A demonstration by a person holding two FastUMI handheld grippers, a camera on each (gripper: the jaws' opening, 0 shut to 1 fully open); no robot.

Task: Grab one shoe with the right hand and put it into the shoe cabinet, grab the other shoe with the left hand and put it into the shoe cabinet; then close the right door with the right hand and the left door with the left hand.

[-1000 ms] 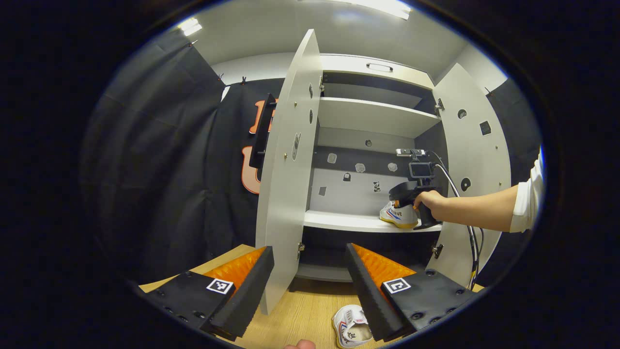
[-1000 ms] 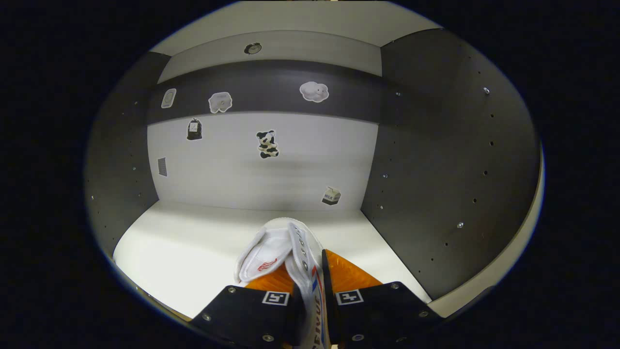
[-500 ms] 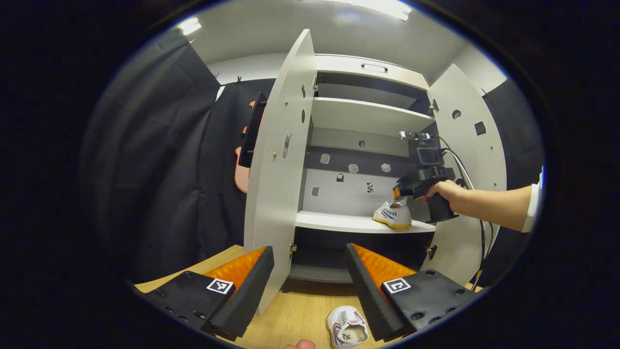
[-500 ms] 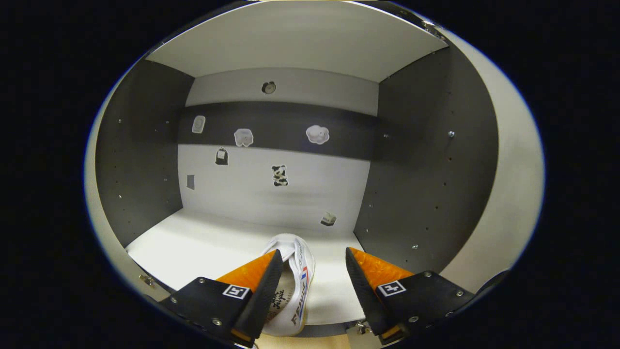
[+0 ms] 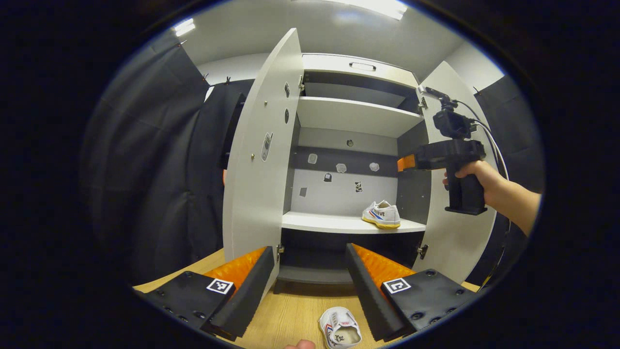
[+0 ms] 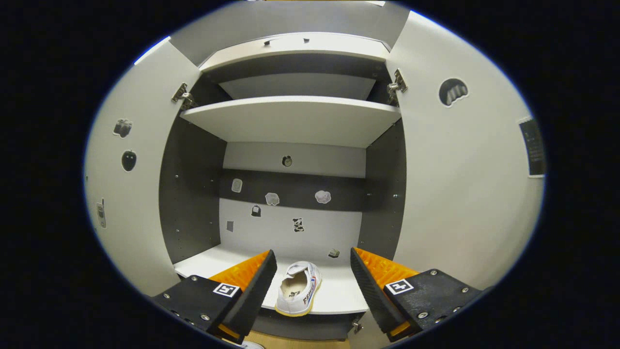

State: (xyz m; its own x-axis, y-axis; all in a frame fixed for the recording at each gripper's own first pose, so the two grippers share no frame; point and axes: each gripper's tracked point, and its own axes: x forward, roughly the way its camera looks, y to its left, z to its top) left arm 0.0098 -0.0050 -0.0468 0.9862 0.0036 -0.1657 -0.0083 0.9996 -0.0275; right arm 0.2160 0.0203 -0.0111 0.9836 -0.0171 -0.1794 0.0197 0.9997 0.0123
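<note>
Right tool (image 6: 310,286): fingers spread wide, holding nothing. It sits in front of the shoe cabinet (image 6: 295,116), and the first shoe (image 6: 296,289) rests on the middle shelf (image 6: 339,295) directly ahead of it, between the finger lines but well clear of them.

Left tool (image 5: 310,286): fingers likewise wide apart and empty. The second shoe (image 5: 340,331) lies on the wooden floor (image 5: 290,315) just below and ahead of this tool, slightly toward its right finger, opening facing up. Its long axis appears to run roughly along the tool's line of sight; the toe end is cut off, so this is uncertain.

Judgement: the left tool is much the nearer and must drop down onto it. Both doors stand open.
</note>
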